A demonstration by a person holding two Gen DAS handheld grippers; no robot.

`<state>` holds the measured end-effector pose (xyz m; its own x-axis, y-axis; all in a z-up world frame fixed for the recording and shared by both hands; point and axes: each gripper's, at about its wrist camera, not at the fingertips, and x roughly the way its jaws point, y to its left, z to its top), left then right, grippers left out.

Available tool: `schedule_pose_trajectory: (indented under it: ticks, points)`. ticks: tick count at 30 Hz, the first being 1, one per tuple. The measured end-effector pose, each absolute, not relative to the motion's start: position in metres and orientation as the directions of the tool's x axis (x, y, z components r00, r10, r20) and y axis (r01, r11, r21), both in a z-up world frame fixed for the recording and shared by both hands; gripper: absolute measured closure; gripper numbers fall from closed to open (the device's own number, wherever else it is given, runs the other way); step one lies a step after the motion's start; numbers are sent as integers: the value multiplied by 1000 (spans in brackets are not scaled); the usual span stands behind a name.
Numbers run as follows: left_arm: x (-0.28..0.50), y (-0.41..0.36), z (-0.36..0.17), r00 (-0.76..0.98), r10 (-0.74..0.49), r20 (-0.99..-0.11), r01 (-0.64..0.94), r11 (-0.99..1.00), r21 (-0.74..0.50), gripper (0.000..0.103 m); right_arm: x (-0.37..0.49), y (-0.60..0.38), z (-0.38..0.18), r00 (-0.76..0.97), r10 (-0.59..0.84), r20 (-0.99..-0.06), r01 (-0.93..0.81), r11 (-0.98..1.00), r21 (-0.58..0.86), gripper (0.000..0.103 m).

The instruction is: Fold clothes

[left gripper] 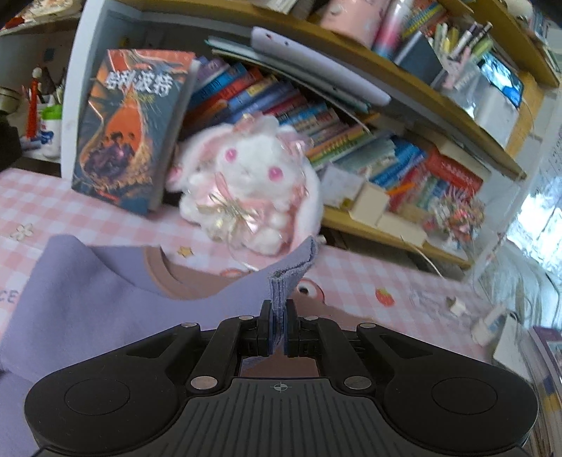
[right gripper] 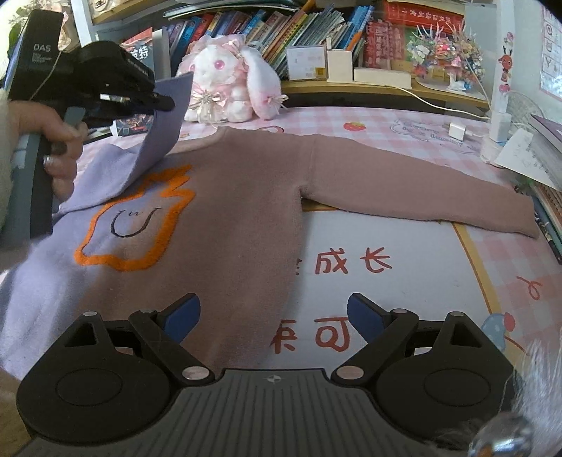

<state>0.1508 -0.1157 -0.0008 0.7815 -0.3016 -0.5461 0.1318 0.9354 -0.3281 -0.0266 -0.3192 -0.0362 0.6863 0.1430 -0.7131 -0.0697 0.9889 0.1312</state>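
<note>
Fuzzy half-lilac, half-mauve sweater (right gripper: 224,218) is laid flat on the pink checked tablecloth (right gripper: 351,116), orange-outlined patch on chest. Its ribbed lilac cuff (left gripper: 281,288) is pinched, lifted, by the left gripper (left gripper: 278,316). Right gripper (right gripper: 274,313) is held released above the hem. "DAS" is read on the left unit.

We see a child's room at home: packed bookshelves (right gripper: 298,24), a plush rabbit (right gripper: 228,81), and a pink checked cartoon cover on the table (right gripper: 404,263).
</note>
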Motion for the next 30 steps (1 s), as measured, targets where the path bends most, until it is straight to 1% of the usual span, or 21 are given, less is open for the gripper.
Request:
schedule_pose_trajectory:
  ticks: [4,5,6,8,9,10,12,14,16,19,22,27,30]
  points:
    - [151,-124,-9,760,-300,-577,135,941,-311,98,-30,-321,-37,684,139,-716,-61,989,133,12]
    - [153,-126,-12,748,-301,-591,133,941,-311,96,-30,-321,-37,684,139,-716,-62,989,133,12]
    - [154,-128,-15,737,-303,-605,132,941,-311,91,-31,-321,-37,684,139,-716,-63,989,132,12]
    - [156,-132,-21,713,-307,-631,129,941,-312,76,-33,-321,-37,683,135,-718,-60,990,130,12]
    - [154,-132,-22,701,-323,-636,135,936,-326,58,-33,-322,-37,683,133,-718,-57,990,129,12]
    - [151,-133,-23,688,-339,-642,141,930,-340,44,-34,-322,-37,683,131,-718,-55,990,128,12]
    - [143,-132,-23,674,-374,-637,161,916,-367,34,-35,-322,-36,683,128,-719,-51,991,127,12]
    - [131,-124,-20,667,-400,-628,185,906,-380,33,-36,-322,-37,682,130,-720,-53,990,129,12]
    - [117,-109,-18,682,-388,-620,187,912,-365,33,-35,-322,-37,679,138,-721,-58,989,134,12]
    - [99,-78,-17,716,-305,-628,128,942,-311,33,-34,-319,-39,672,155,-725,-73,987,143,12]
    - [83,-39,-19,735,-194,-649,24,965,-261,33,-33,-316,-41,663,167,-729,-83,985,150,12]
    - [58,23,-24,730,-6,-684,-121,983,-138,33,-35,-311,-43,654,155,-740,-53,986,159,13]
    - [49,52,-30,705,48,-708,-160,983,-93,33,-37,-310,-44,651,126,-748,-6,987,160,15]
